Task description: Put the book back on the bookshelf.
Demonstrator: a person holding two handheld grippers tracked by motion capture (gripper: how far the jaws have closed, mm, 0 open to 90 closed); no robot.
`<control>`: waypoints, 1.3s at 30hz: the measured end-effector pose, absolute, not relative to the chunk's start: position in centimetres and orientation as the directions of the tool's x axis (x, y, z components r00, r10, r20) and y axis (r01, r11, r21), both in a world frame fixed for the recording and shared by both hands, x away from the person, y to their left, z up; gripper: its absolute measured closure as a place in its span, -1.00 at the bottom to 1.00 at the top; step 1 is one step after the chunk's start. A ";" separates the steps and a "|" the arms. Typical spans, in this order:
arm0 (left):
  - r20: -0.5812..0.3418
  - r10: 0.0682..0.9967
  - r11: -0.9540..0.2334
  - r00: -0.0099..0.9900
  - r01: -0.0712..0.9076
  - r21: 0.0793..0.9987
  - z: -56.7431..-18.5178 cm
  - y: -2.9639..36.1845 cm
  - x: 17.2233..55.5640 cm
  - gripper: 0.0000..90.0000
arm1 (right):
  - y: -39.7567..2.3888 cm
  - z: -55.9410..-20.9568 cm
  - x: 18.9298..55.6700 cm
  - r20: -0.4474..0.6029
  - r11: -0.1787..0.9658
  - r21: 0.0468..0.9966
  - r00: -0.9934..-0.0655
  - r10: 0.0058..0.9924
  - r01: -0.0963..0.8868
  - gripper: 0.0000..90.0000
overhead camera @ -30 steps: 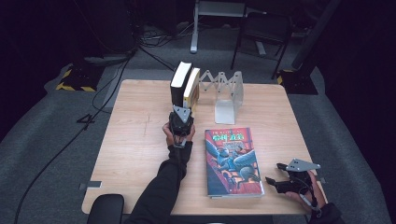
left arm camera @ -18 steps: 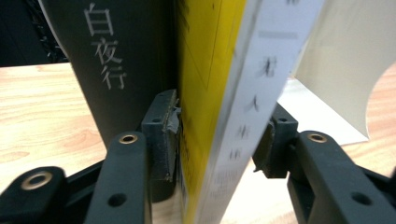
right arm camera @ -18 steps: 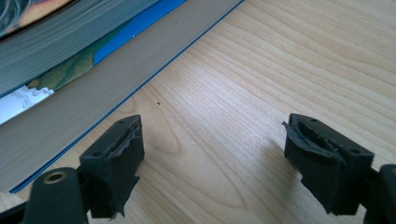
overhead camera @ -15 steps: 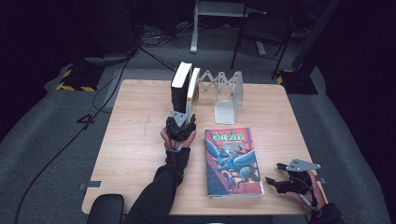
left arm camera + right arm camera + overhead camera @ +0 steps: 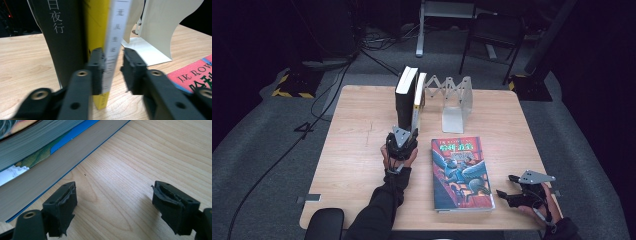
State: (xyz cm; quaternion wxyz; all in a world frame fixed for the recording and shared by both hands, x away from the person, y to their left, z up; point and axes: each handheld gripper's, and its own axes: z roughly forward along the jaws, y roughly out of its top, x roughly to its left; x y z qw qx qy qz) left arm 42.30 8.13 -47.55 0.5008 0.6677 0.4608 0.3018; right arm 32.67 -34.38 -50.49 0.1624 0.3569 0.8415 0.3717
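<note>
Two books stand upright at the table's middle back: a thick black book (image 5: 404, 97) (image 5: 65, 37) and, against its right side, a thin yellow-and-white book (image 5: 418, 97) (image 5: 113, 37). My left gripper (image 5: 407, 131) (image 5: 113, 71) sits low at their near edge. Its jaws have just been closing and are now shut on the thin book's spine. A large illustrated blue-and-red book (image 5: 460, 172) (image 5: 37, 152) lies flat on the table. My right gripper (image 5: 506, 186) (image 5: 113, 202) rests open beside that book's lower right corner, with bare wood between its jaws.
A white metal bookend (image 5: 457, 102) (image 5: 155, 30) with an accordion rack stands right of the upright books. The wooden table (image 5: 357, 150) has free room on its left half and far right. Dark floor, cables and chair legs surround it.
My left gripper has drawn back slightly toward the person along the base of the upright books. The right gripper and the flat book have stayed put.
</note>
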 end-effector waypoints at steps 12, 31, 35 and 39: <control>-0.042 0.935 -0.084 0.352 0.336 0.938 -47.0 7.5 44.4 0.66 | -34.4 -50.5 32.7 -0.008 0.470 0.742 -0.694 0.720 0.479 -0.56; -0.049 0.948 -0.073 0.313 0.367 0.928 -46.5 7.5 47.1 0.67 | -34.4 -50.5 32.7 -0.008 0.470 0.742 -0.694 0.720 0.479 -0.56; -0.070 0.945 -0.059 0.321 0.374 0.926 -46.6 7.5 47.0 0.66 | -34.4 -50.5 32.7 -0.008 0.470 0.742 -0.694 0.720 0.479 -0.56; -0.067 0.938 -0.070 0.341 0.376 0.924 -46.7 7.8 46.6 0.67 | -34.4 -50.5 32.7 -0.008 0.470 0.742 -0.694 0.720 0.479 -0.56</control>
